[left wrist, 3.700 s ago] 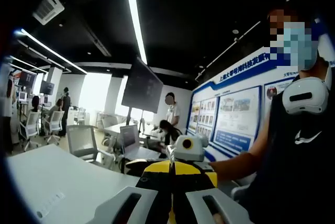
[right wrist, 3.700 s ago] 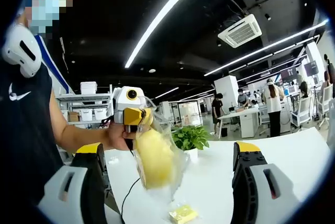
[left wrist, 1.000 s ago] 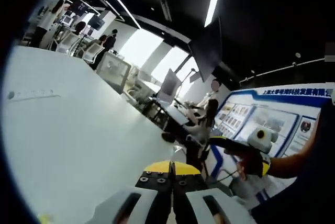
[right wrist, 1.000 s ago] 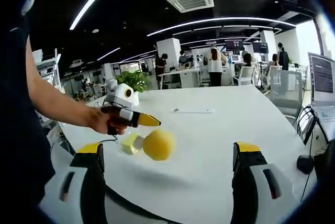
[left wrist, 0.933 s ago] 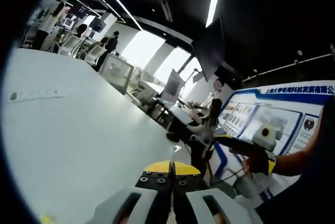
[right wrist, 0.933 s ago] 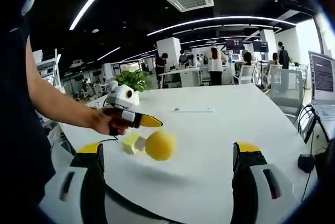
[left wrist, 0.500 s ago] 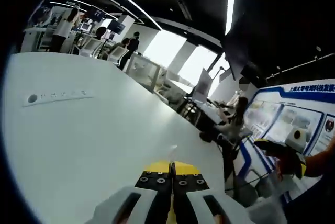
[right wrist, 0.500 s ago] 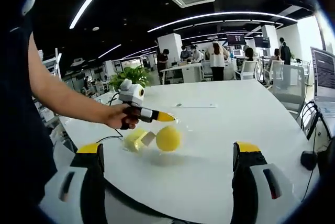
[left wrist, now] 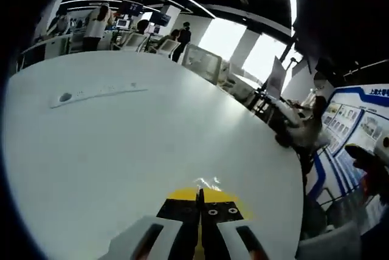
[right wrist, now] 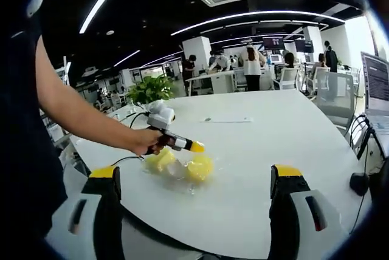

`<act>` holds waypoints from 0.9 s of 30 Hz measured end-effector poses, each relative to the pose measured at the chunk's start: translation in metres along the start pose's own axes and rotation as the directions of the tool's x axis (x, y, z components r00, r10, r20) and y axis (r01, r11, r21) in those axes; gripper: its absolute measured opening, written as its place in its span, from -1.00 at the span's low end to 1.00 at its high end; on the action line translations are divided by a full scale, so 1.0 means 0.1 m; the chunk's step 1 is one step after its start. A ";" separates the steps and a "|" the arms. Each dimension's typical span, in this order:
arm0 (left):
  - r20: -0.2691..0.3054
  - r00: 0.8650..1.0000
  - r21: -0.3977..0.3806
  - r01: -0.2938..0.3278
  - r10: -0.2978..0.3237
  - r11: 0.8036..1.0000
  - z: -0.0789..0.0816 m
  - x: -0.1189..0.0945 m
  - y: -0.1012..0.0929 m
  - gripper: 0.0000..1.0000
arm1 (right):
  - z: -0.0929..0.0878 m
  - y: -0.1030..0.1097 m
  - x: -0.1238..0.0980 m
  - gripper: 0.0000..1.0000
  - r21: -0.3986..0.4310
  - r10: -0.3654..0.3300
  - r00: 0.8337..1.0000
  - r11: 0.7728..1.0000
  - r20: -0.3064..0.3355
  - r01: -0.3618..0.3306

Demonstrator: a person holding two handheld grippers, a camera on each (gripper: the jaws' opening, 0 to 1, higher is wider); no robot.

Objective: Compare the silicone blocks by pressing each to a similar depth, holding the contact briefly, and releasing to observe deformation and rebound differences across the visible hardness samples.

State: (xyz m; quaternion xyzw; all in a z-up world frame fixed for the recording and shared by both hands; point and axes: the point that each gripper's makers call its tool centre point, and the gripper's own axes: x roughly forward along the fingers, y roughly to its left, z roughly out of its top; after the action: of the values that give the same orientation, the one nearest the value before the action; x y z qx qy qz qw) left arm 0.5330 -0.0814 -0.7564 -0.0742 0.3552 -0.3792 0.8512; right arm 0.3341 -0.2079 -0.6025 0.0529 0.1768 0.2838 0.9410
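Under left gripper (right wrist: 196,146) — blurred yellow blocks (right wrist: 182,166)

1. A white round table (right wrist: 261,169) is spreading ahead of the wide-apart right claw.
2. A clear bag of yellow silicone blocks (right wrist: 179,166) is lying on it, under the left claw's tip.
3. A flat white strip (left wrist: 97,92) is resting far ahead-left of the left claw.

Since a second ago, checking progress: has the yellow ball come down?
Yes. The yellow ball now rests on the table, lower and farther from the plant.
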 end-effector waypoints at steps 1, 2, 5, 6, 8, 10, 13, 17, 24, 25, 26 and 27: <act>-0.004 1.000 0.030 -0.026 0.026 0.999 -0.02 -0.01 0.05 -1.00 | -0.01 -0.01 0.00 0.93 0.000 0.000 1.000 1.000 0.000 0.000; -0.012 0.999 0.077 -0.038 0.039 0.996 -0.07 -0.02 0.10 -1.00 | -0.01 -0.01 0.01 0.93 0.001 -0.002 1.000 1.000 -0.001 0.002; -0.045 0.998 0.074 -0.032 0.035 0.997 -0.19 -0.02 0.16 -1.00 | -0.02 -0.03 0.02 0.93 0.010 -0.004 1.000 1.000 0.001 0.004; -0.052 0.998 0.127 -0.036 0.043 0.991 -0.20 -0.04 0.18 -1.00 | -0.02 -0.03 0.02 0.93 0.010 -0.003 1.000 1.000 0.001 0.003; -0.073 0.995 0.218 -0.044 0.061 0.975 -0.25 -0.02 0.19 -1.00 | -0.02 -0.02 0.03 0.93 0.013 0.001 1.000 1.000 0.000 -0.001; -0.084 0.994 0.246 -0.053 0.076 0.968 -0.27 -0.01 0.22 -1.00 | -0.02 -0.01 0.05 0.93 0.010 0.008 1.000 1.000 -0.002 -0.008; -0.080 0.995 0.238 -0.044 0.065 0.970 -0.26 -0.02 0.20 -0.99 | 0.00 0.00 0.06 0.93 0.006 0.013 1.000 1.000 0.001 -0.013; -0.074 0.997 0.037 -0.011 0.014 0.999 -0.26 -0.05 0.22 -0.87 | 0.03 0.01 0.05 0.93 -0.004 0.014 1.000 1.000 0.003 -0.014; 0.119 0.992 0.111 0.036 -0.049 0.993 0.29 -0.46 0.18 -0.14 | 0.07 0.01 0.06 0.93 -0.007 0.005 1.000 1.000 0.014 -0.005; 0.139 0.989 0.133 0.033 -0.052 0.991 0.37 -0.55 0.16 -0.05 | 0.07 0.00 0.07 0.93 -0.013 0.001 1.000 1.000 0.014 -0.001; 0.167 0.985 0.137 0.027 -0.050 0.990 0.45 -0.64 0.15 0.11 | 0.08 -0.01 0.09 0.93 -0.018 -0.001 1.000 1.000 0.015 0.001; 0.206 0.977 0.165 0.022 -0.056 0.986 0.56 -0.79 0.14 0.23 | 0.10 -0.01 0.11 0.93 -0.021 -0.003 1.000 1.000 0.018 0.004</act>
State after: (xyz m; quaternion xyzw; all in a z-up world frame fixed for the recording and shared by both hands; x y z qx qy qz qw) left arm 0.5427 -0.0244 -0.6774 -0.0515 0.2297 -0.4136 0.8795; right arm 0.3468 -0.2032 -0.5965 0.0452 0.1652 0.2836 0.9435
